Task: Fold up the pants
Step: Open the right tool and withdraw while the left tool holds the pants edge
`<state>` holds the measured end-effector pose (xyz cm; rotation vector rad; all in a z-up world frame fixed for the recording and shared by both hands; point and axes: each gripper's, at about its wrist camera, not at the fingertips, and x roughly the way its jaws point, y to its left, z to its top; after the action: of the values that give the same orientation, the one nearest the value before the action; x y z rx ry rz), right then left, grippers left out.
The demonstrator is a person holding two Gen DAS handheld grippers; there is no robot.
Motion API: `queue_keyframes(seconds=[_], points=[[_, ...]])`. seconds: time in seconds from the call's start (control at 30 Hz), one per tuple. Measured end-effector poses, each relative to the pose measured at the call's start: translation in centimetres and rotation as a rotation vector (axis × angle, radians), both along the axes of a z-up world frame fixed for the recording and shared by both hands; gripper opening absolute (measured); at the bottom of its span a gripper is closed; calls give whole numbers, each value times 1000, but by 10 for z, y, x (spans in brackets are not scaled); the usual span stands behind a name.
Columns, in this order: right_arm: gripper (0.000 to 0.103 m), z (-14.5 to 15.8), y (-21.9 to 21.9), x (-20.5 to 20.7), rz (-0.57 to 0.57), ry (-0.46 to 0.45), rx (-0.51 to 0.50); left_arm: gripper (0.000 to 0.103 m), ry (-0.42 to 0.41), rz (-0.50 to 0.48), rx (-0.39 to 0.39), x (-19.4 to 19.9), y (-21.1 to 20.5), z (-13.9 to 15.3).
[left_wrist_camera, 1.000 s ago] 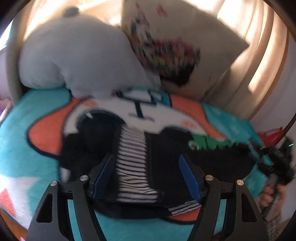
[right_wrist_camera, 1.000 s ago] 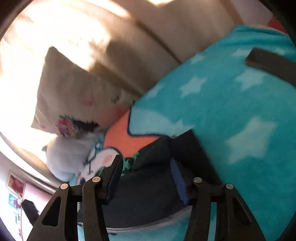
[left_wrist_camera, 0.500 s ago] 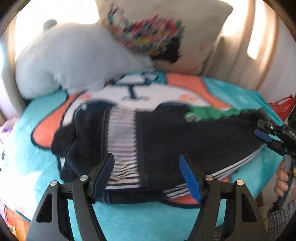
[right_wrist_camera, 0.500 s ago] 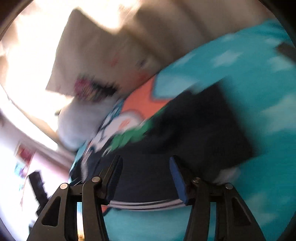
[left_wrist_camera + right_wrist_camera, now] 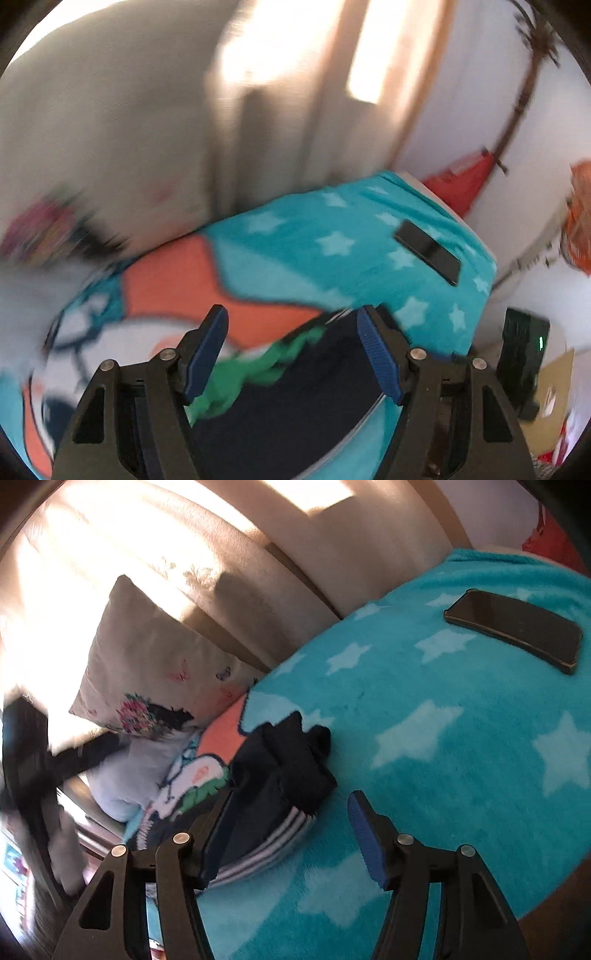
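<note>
the left gripper (image 5: 291,349) hangs with its blue-padded jaws spread wide and nothing between them, low over the dark pants (image 5: 295,398), which lie on the turquoise star blanket (image 5: 332,273). a green patch of the blanket's picture (image 5: 258,369) shows just beside the pants' far edge, with an orange patch (image 5: 177,288) beyond it. the right gripper (image 5: 290,825) is also wide open and holds nothing; its left finger sits just at the striped side of the pants (image 5: 280,775), whether touching i cannot tell, and its right finger is over bare blanket (image 5: 443,738). the pants are bunched into a heap, white stripes along the near edge. farther off, a black phone (image 5: 513,629) lies flat on the blanket, well apart from the pants. at the back, a cream pillow (image 5: 147,672) with a colourful print leans against a beige headboard (image 5: 295,554).
</note>
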<state>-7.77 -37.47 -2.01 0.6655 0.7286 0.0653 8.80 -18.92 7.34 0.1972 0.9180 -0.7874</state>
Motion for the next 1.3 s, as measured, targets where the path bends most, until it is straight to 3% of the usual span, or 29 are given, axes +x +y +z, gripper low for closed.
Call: queue_keyframes(seconds=[0.1, 0.2, 0.33, 0.53, 0.57, 0.6, 0.63, 0.67, 0.73, 0.97, 1.0, 1.1, 1.3], points=[[66, -3, 1, -2, 9, 34, -27, 72, 90, -112, 61, 11, -56, -26], [66, -4, 6, 7, 24, 40, -74, 72, 139, -148, 98, 15, -86, -62], [66, -7, 11, 20, 46, 32, -107, 71, 229, -161, 121, 23, -99, -96], [68, -12, 32, 37, 96, 0, -156, 71, 307, -172, 130, 30, -105, -117], [66, -13, 36, 40, 106, -8, -169, 68, 318, -180, 124, 29, -107, -118], [58, -13, 39, 42, 111, -12, -185, 45, 322, -181, 118, 29, -107, -118], [47, -13, 41, 44, 110, -13, -193, 15, 332, -189, 120, 27, -108, -117], [21, -13, 41, 46, 110, -12, -183, 12, 332, -190, 127, 27, -108, -117], [20, -10, 38, 49, 128, -21, -116, 12, 295, -183, 110, 22, -101, -108], [20, 20, 67, 54, 231, -89, -154, 13, 233, -44, -79, 19, -33, -58], [20, 23, 75, 57, 254, -91, -165, 20, 208, -3, -109, 16, -12, -52], [20, 28, 105, 66, 337, -92, -218, 58, 147, 138, -175, 3, 47, -44], [25, 18, 175, 78, 516, -69, -427, 64, 24, 382, -229, -51, 171, -42]])
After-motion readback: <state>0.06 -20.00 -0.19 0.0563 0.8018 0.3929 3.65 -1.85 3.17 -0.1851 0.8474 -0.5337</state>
